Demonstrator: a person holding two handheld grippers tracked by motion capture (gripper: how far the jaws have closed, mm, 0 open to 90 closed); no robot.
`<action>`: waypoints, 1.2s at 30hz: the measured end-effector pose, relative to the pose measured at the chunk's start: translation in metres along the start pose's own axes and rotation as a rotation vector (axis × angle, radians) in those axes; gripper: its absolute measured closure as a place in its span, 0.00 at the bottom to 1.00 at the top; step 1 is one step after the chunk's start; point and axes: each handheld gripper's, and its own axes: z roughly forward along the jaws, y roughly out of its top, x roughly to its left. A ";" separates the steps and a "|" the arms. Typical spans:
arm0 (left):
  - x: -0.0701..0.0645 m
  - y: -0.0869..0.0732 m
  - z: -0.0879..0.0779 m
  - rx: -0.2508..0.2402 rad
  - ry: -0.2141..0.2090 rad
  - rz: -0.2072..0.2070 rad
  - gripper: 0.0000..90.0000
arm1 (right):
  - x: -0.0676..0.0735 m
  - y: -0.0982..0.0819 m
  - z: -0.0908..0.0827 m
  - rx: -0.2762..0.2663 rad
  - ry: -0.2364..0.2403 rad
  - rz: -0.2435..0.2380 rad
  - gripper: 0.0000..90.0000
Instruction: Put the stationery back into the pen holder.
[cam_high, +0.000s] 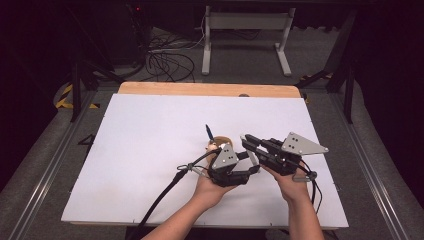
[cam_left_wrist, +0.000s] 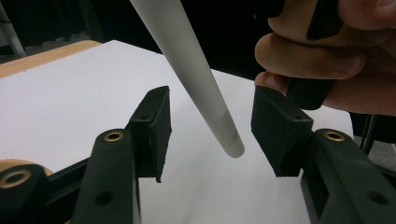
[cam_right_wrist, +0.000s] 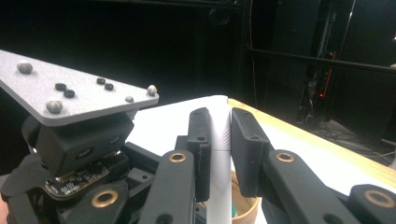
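At the near edge of the table (cam_high: 125, 150), the person's two forearms are coming in from below, each hand gripping a tool. The right gripper (cam_right_wrist: 219, 140) is sitting clamped on a white pen-like stick (cam_right_wrist: 219, 158); in the right gripper view its two black pads are pressing on the stick from either side, with the stick's rounded top showing just above them. The left gripper (cam_left_wrist: 210, 135) is standing with its jaws apart, and in the left gripper view the tapered end of the white stick (cam_left_wrist: 196, 79) is hanging down between the pads, touching neither one. The fingers (cam_left_wrist: 317, 60) of the right hand are showing at the upper right of that view, close beside the right-hand pad. In the high view the left gripper (cam_high: 252, 167) and the right gripper (cam_high: 247, 142) are meeting just right of the table's middle, their tips nearly touching. Just beyond them a round tan holder (cam_high: 216, 143) is standing on the white surface, with a dark blue pen (cam_high: 209, 132) sticking up out of it at a slight tilt. Farther off, the wooden edge of the table is lying bare, and behind it cables (cam_high: 167, 60) are trailing on the floor beside a white frame (cam_high: 245, 35).
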 end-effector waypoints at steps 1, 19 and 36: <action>-0.001 0.000 0.001 -0.002 0.000 0.000 0.56 | 0.000 0.000 0.000 -0.002 -0.001 0.000 0.88; 0.004 0.000 0.001 0.072 0.085 -0.034 0.83 | 0.001 0.002 -0.002 -0.012 -0.020 -0.017 0.88; 0.014 0.005 -0.009 0.111 0.139 -0.031 0.86 | 0.001 0.004 -0.004 0.018 -0.030 -0.022 0.74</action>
